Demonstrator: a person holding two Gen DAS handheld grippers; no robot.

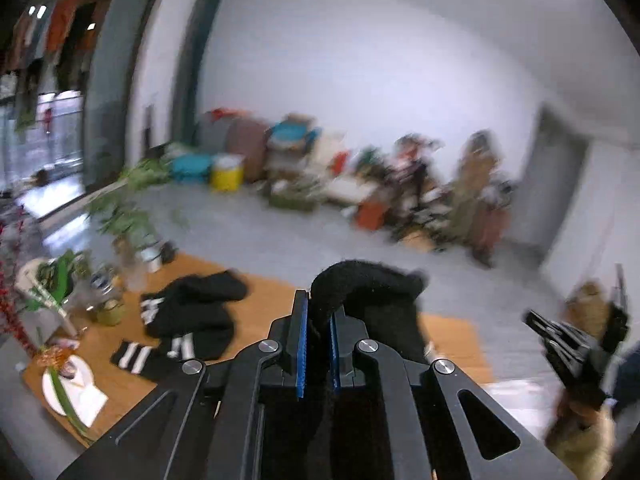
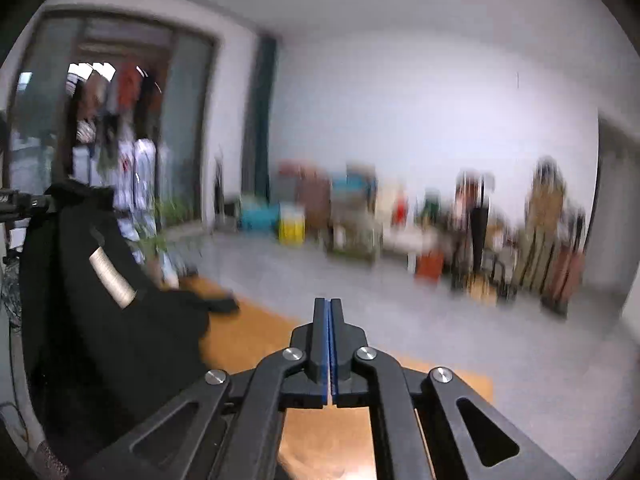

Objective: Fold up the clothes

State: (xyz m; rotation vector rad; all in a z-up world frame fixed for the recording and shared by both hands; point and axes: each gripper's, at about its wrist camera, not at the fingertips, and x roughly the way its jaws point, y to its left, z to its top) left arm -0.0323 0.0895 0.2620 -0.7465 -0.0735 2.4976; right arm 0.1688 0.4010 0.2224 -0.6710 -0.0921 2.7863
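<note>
1. Left gripper, lower centre, is clamped on a black garment lifted above the table.
2. Right gripper is closed on nothing.
3. A second garment lies crumpled lower left, near the table's far edge; bare grey floor beyond.

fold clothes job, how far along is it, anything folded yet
Nothing looks folded yet. In hand: the left gripper is shut on a black garment, lifted so it hangs above the wooden table; the right gripper is shut with nothing between its pads. Left to do: that garment, plus the black striped clothing lying crumpled on the table.
</note>
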